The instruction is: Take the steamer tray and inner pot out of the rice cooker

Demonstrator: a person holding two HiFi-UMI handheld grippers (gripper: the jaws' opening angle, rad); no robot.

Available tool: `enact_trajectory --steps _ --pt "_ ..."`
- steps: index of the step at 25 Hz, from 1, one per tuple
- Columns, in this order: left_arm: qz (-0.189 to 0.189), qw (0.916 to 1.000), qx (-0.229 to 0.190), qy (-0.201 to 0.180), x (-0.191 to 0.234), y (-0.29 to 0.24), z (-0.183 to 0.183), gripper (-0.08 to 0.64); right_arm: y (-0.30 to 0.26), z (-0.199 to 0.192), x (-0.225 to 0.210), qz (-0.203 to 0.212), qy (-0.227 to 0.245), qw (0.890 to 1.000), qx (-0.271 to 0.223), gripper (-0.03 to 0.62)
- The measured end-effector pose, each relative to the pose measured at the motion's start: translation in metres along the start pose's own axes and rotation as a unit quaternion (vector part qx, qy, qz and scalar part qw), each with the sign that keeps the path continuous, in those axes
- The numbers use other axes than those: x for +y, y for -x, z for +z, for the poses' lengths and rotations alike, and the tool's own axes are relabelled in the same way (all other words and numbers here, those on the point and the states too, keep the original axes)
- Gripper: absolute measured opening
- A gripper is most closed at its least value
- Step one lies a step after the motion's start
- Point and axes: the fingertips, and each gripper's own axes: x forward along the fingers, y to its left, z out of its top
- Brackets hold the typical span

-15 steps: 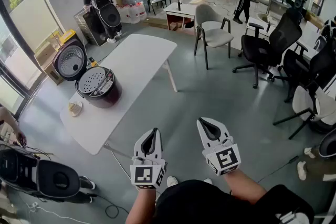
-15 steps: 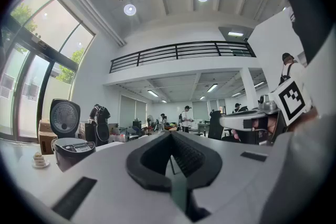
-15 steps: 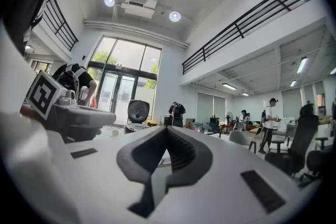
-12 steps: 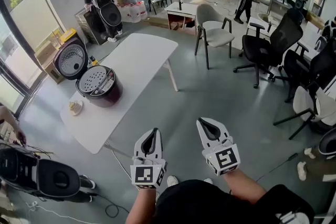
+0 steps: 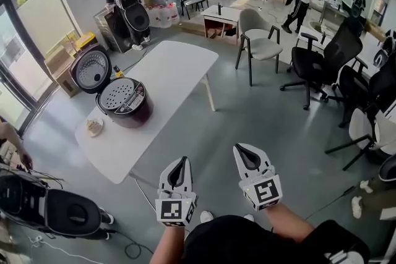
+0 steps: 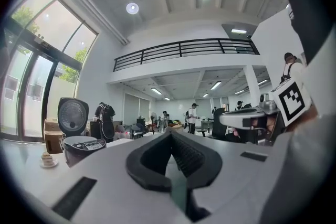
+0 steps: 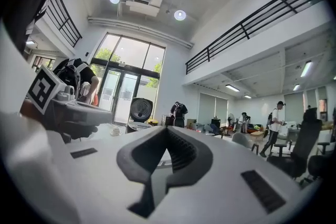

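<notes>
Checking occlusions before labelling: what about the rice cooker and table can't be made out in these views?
Inner pot: head view, hidden beneath the steamer tray that sits in the rice cooker.
Small pale item on the table beside the cooker: too small in the head view and left gripper view to identify.
Control panel print: too small to read.

The person holds the white plastic left gripper (image 5: 181,162) and the matching white right gripper (image 5: 239,149) side by side low in front of the dark-clothed torso (image 5: 247,241). Both point level and forward, near each other but not touching. Each gripper's black ribbed jaws are pressed together with nothing between them. The left forearm (image 5: 166,245) and right forearm (image 5: 286,227) reach forward behind the square-patterned marker cubes.
</notes>
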Motion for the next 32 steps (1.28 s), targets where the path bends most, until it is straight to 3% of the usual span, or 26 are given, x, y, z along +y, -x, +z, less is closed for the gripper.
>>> enact_trajectory --steps 1,2,3,5,12,16,18,26,32 --pt "0.005 1.0 0.005 -0.001 0.008 0.001 -0.003 -0.002 -0.006 0.0 0.005 0.001 -0.002 1.0 -0.001 0.0" --pt "0.011 0.9999 0.01 -0.001 0.018 0.003 -0.005 0.005 -0.013 -0.001 0.01 0.003 -0.002 1.0 -0.002 0.074" --pt "0.017 0.9998 0.014 0.001 0.027 0.004 -0.007 0.046 -0.02 -0.002 0.015 0.004 -0.002 1.0 -0.002 0.144" --pt "0.023 0.9995 0.018 0.009 0.046 0.007 -0.009 0.142 -0.033 -0.004 0.024 0.004 -0.004 1.0 0.002 0.219" --pt "0.072 0.9973 0.01 0.015 0.115 0.014 -0.013 0.424 -0.077 -0.009 0.045 -0.005 -0.006 1.0 0.008 0.39" --pt "0.104 0.9944 0.008 0.016 0.144 0.007 -0.017 0.588 -0.104 -0.009 0.044 -0.004 -0.009 1.0 0.004 0.53" --pt "0.11 0.9938 0.007 0.019 0.156 -0.003 -0.02 0.594 -0.12 -0.009 0.037 -0.006 -0.008 1.0 -0.001 0.592" --pt "0.18 0.9822 0.047 0.024 0.214 -0.042 -0.038 0.594 -0.211 -0.036 0.027 0.059 -0.018 0.998 0.025 0.594" --pt "0.242 0.9666 0.078 0.029 0.252 -0.075 -0.042 0.58 -0.289 -0.044 0.025 0.13 -0.009 0.991 0.036 0.592"
